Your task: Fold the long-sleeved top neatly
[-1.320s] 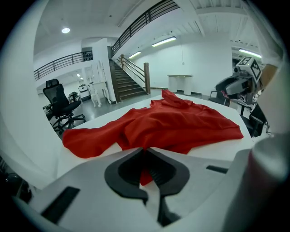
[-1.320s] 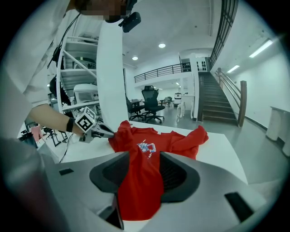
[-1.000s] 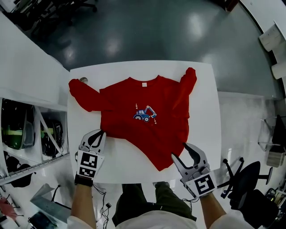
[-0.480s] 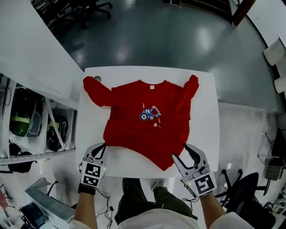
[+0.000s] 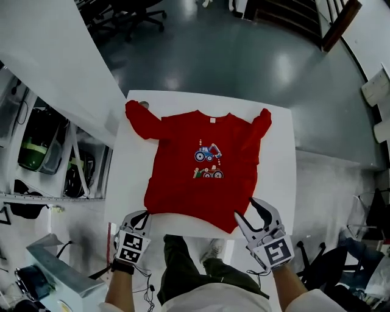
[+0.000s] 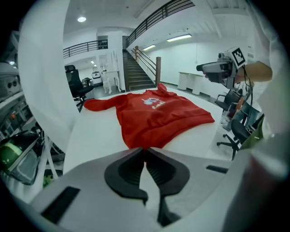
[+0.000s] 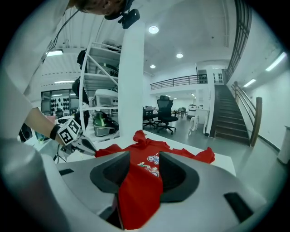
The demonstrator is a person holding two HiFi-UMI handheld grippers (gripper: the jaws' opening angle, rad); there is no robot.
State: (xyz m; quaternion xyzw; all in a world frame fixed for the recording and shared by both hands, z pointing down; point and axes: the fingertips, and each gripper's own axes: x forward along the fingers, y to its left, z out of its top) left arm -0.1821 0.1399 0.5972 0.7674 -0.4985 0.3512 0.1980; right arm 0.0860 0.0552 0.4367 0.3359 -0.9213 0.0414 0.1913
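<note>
The red long-sleeved top (image 5: 195,177) lies front up on the white table (image 5: 274,177), collar away from me, with a vehicle print on the chest. Its left sleeve (image 5: 141,120) reaches toward the far left corner, and the right sleeve (image 5: 259,126) lies along the right side. My left gripper (image 5: 144,214) is shut on the hem's near left corner, red cloth pinched at its tips (image 6: 144,150). My right gripper (image 5: 251,212) stands open by the hem's near right corner. The top (image 7: 142,186) shows through the gap between its jaws, and the pads are not pressed on it.
A shelf rack with green gear (image 5: 36,146) stands close on the left. Office chairs are at the far side (image 5: 128,9) and at the near right (image 5: 329,262). My legs (image 5: 183,268) are at the table's near edge. Bare tabletop borders the top on both sides.
My left gripper pulled the hem's left corner toward the near edge. The body of the top spread flatter, and a second row of printed vehicles came into sight. The right gripper barely moved.
</note>
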